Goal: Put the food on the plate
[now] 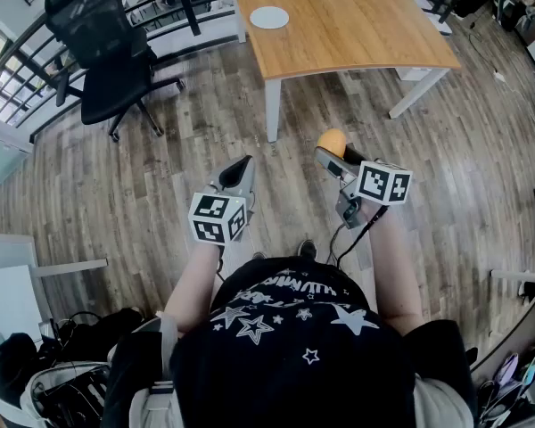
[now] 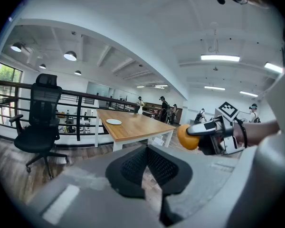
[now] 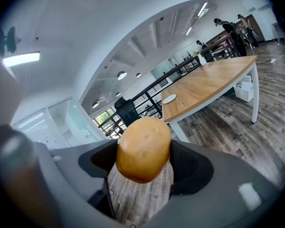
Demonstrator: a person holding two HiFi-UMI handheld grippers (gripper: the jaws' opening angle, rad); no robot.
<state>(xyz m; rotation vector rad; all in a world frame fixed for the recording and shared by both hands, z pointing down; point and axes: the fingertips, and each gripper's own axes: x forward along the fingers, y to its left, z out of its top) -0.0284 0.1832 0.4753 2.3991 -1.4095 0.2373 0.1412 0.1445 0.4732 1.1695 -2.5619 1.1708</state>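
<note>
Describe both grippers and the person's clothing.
The left gripper and right gripper are grey, with black ribbed pads inside the jaws. Each carries a white cube with black markers. A black cable hangs from the right one. The person wears a black star-printed T-shirt.

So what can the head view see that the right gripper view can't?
Only the head view shows the person's star-print shirt, the left gripper and both marker cubes. Only the right gripper view shows ceiling lights and people far off. Both show the right gripper clamped on the round yellow-brown food, plus the wooden table, the white plate and the black chair.
</note>
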